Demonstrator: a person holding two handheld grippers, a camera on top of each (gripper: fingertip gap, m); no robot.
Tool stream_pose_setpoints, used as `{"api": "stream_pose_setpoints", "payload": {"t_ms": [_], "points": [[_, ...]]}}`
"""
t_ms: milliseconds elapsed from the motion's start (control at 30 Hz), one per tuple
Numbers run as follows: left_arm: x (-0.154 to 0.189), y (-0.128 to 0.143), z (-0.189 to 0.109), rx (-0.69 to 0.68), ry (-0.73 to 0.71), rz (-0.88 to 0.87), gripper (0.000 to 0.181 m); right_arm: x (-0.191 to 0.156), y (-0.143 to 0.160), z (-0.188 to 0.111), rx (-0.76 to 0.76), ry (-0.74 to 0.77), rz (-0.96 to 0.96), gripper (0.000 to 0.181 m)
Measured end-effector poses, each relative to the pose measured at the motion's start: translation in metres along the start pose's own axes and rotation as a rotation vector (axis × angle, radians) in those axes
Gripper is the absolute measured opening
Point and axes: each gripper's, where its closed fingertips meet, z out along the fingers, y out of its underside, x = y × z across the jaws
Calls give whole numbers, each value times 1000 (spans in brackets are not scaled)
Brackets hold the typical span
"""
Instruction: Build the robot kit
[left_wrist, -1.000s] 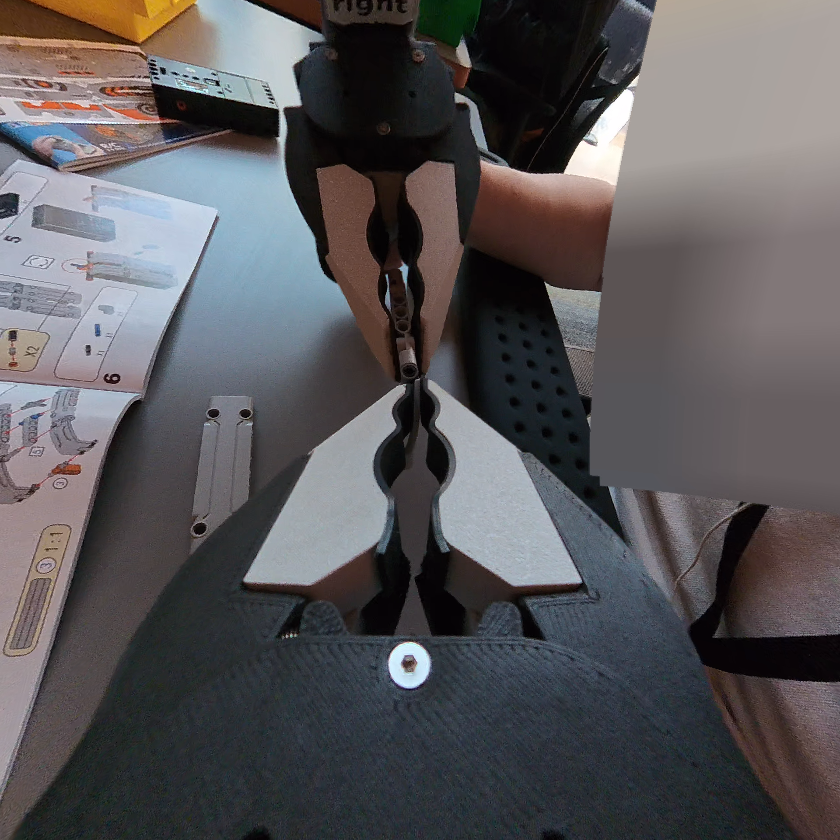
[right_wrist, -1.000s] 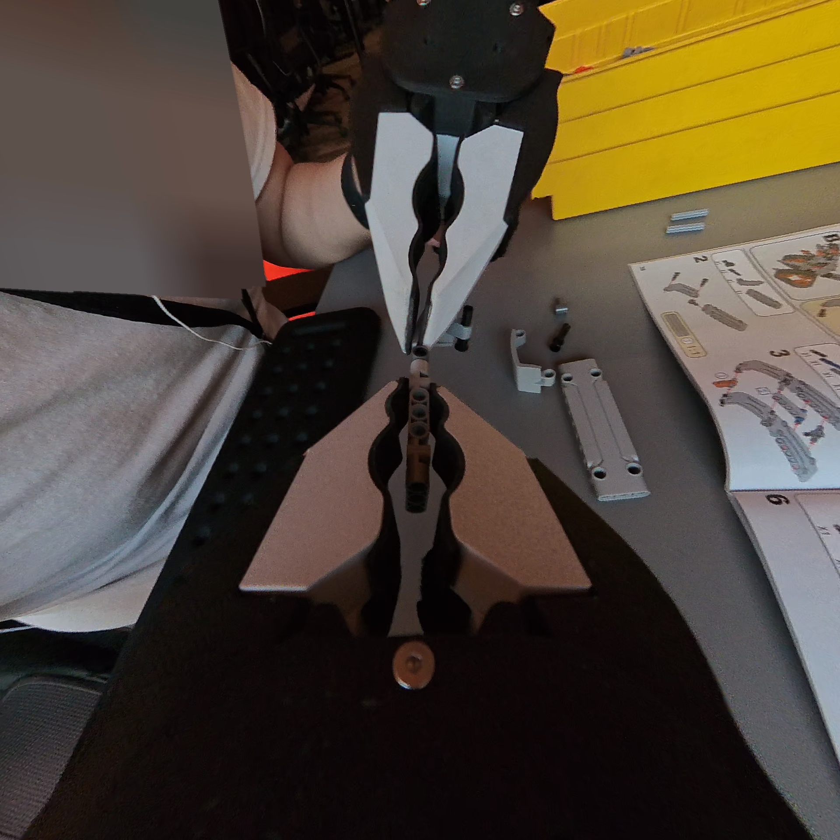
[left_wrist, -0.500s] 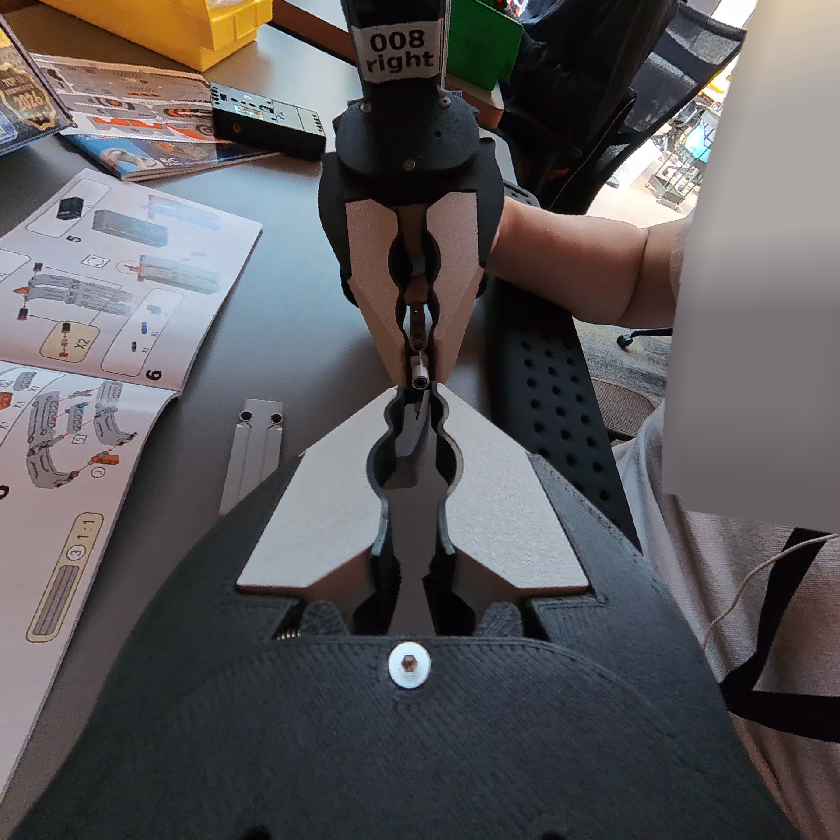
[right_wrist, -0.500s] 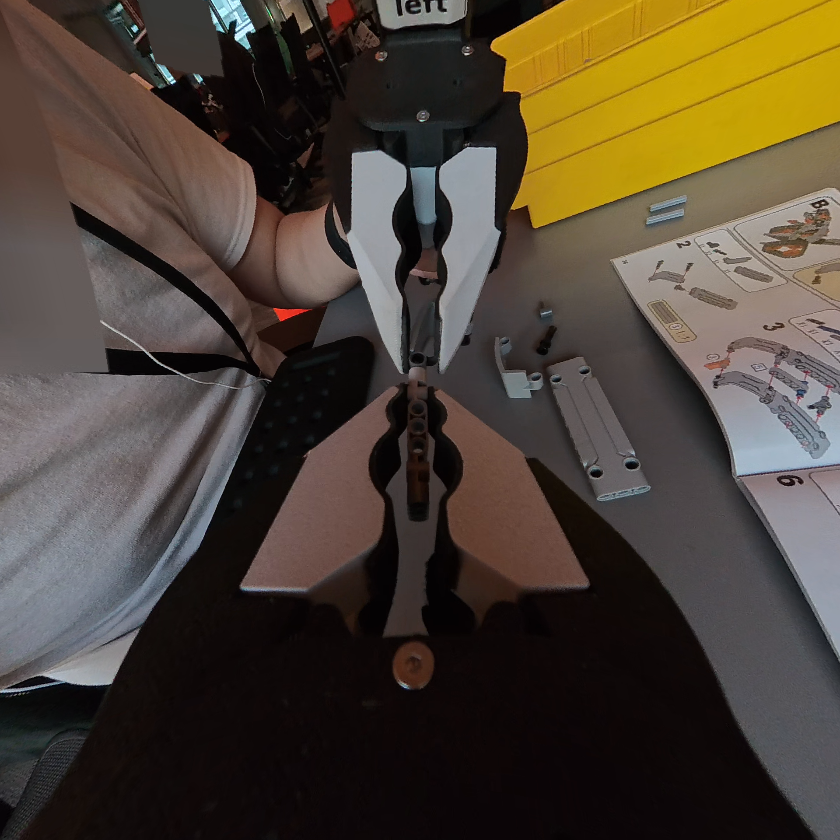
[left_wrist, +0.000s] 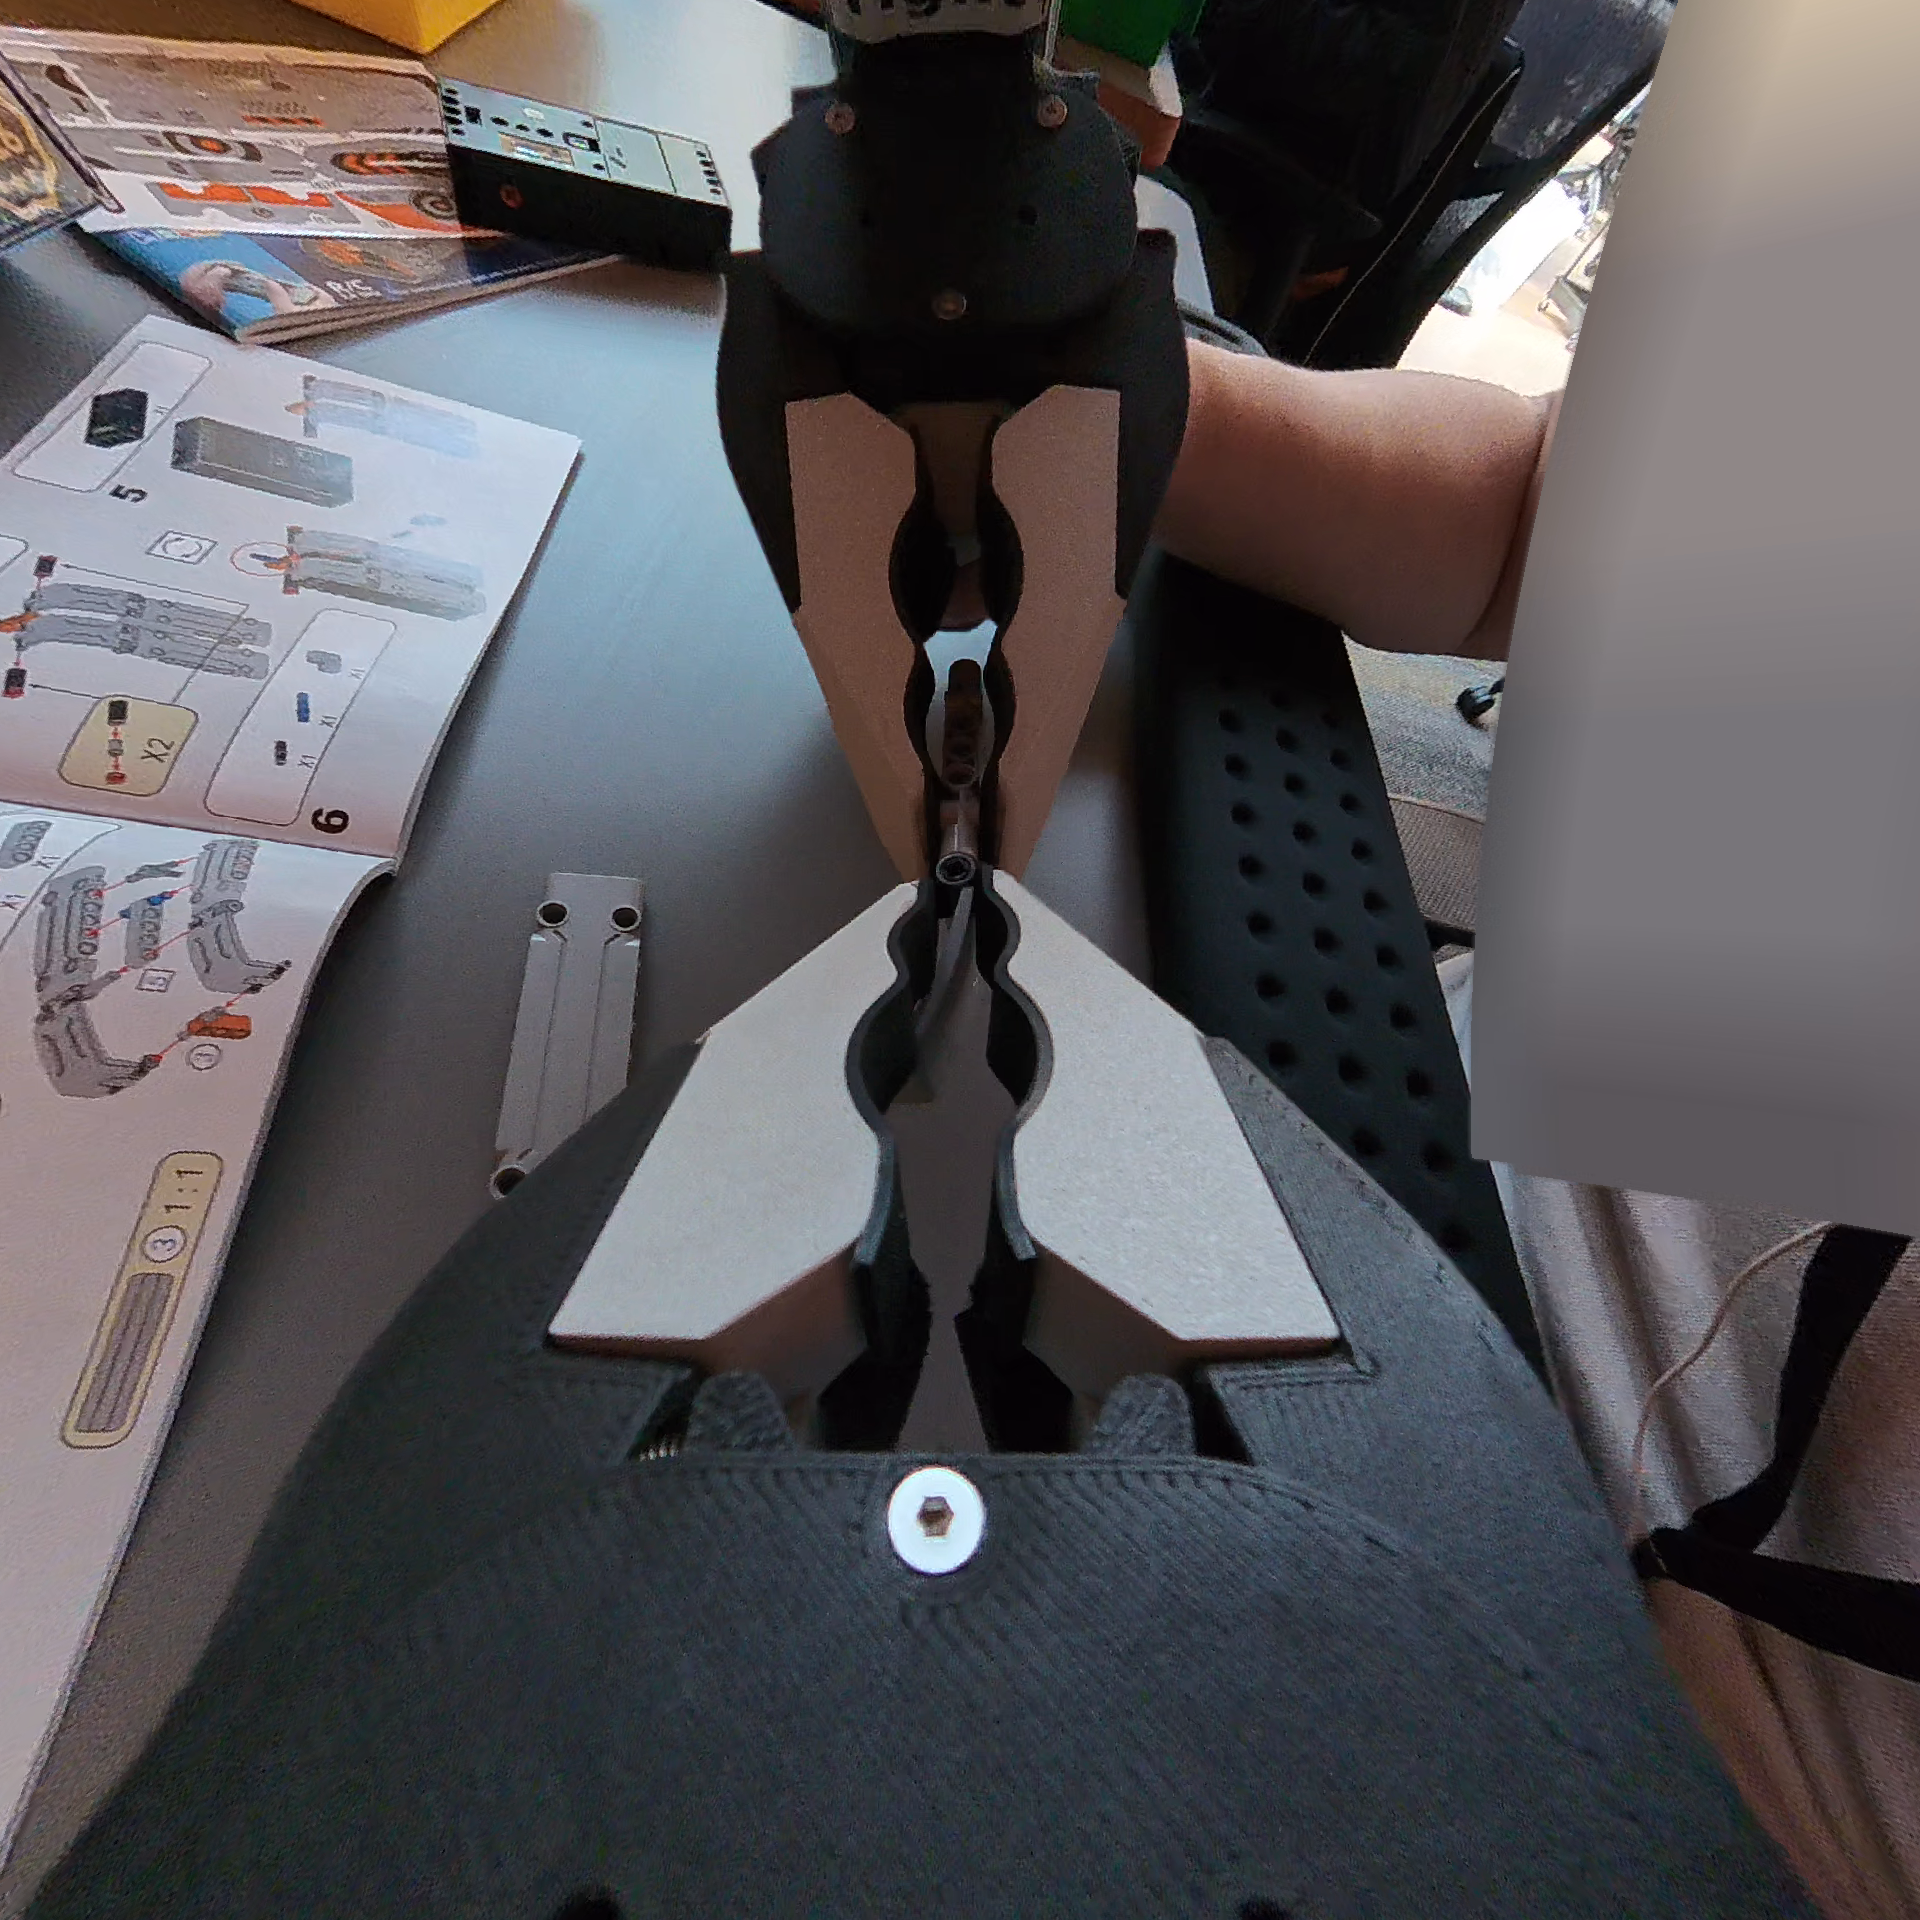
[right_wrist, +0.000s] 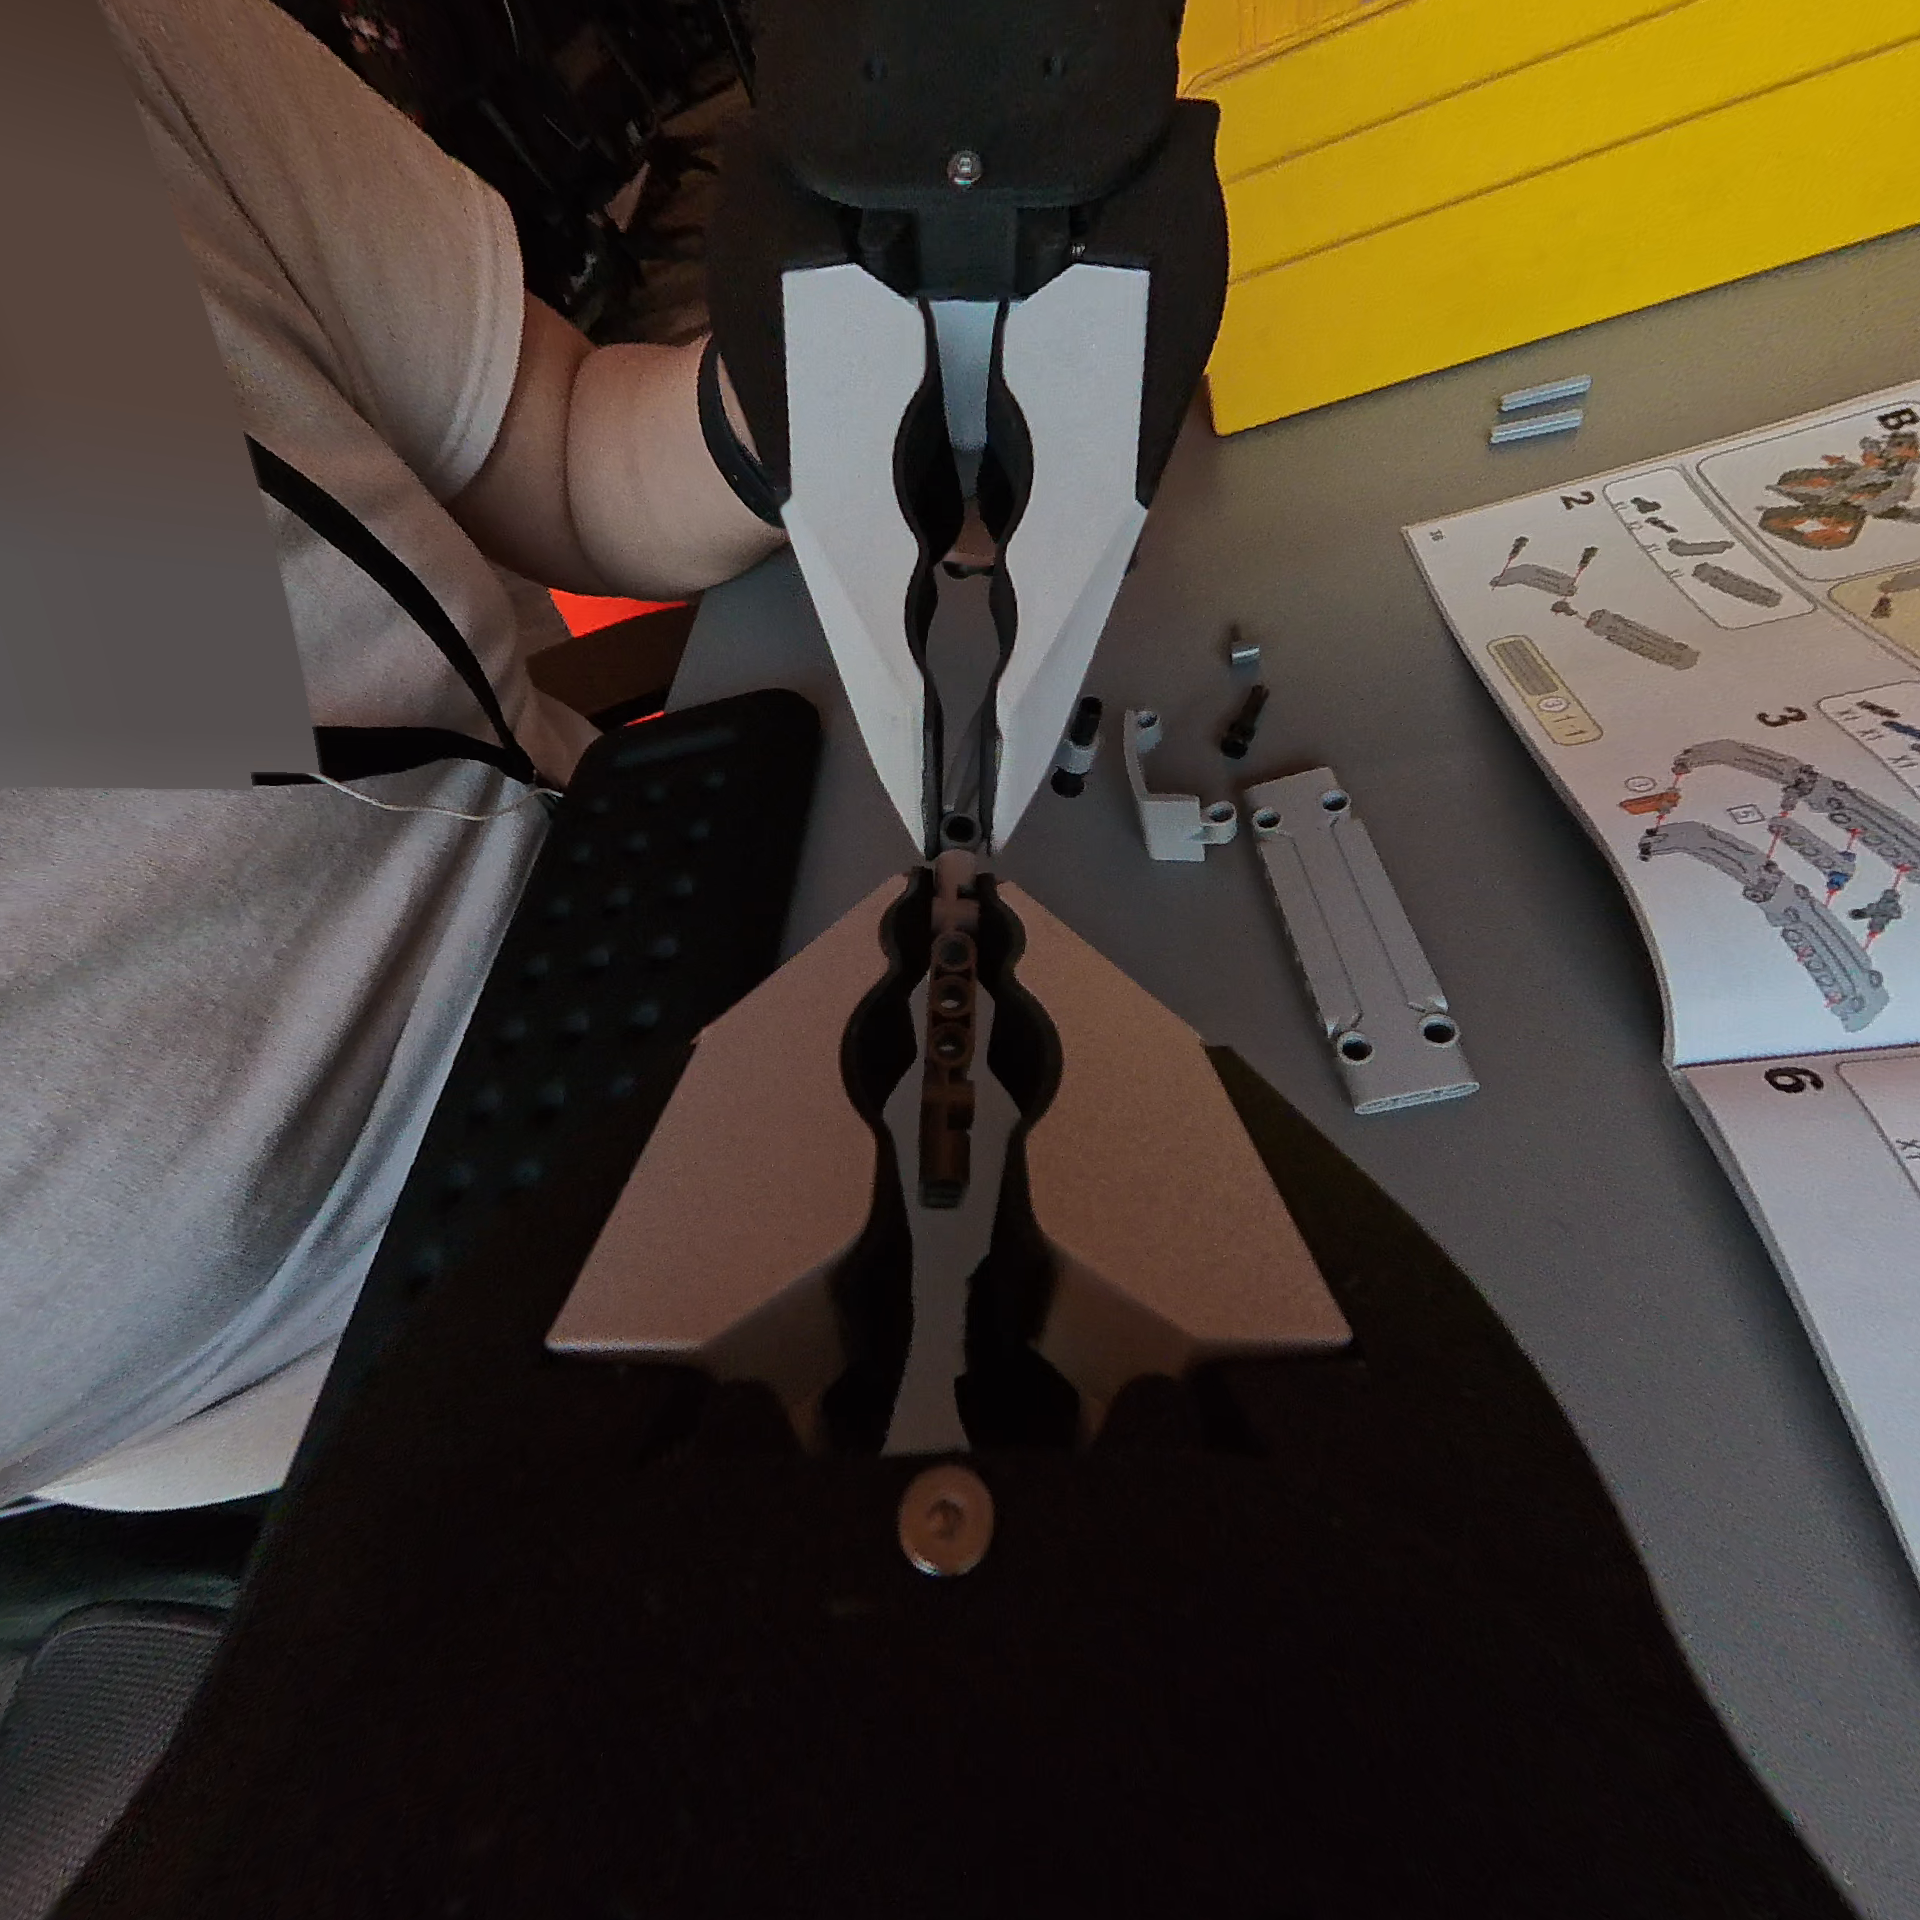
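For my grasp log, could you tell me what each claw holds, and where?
Right claw: dark holed beam, gripped along its sides. Left claw: thin dark piece, pinched at the tips.

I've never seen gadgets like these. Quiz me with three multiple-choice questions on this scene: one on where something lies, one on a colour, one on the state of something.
1. Where does the flat grey panel lie?
A. On the table, beside the open booklet
B. On the person's lap
C. Between the left jaws

2. What colour is the big box at the table's far side?
A. Blue
B. Yellow
C. White

3. How is the right gripper?
A. Wide open and empty
B. Lying flat on the booklet
C. Jaws shut on a dark holed beam

Answers: 1 A, the panel rests on bare tabletop next to the booklet; 2 B, its walls are yellow; 3 C, the beam sits clamped between the jaws.
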Motion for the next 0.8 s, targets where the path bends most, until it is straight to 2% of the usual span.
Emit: {"api": "stream_pose_setpoints", "payload": {"t_ms": [100,200,300,367,400,533,700,733,800], "points": [[3,-1,-2,25,59,-59,1,0,1,-3,0,-17,19,8],[1,0,0,24,51,-53,1,2,3,-4,9,-41,41,8],[-3,1,1,41,62,-118,1,7,2,-5,55,-64,67,8],[-5,-3,-6,75,123,-235,1,12,-4,-10,68,24,-43,36],[-6,-4,-9,97,160,-304,1,13,-8,-13,70,86,-138,38],[-9,-1,-11,109,219,-430,1,13,-10,-15,12,265,-418,40],[-3,-1,-10,99,282,-482,0,14,2,-5,-121,331,-553,37],[-4,1,-9,92,285,-490,0,14,3,-4,-142,350,-571,28],[-3,1,-8,92,303,-504,1,15,4,-5,-167,377,-602,26]]}}
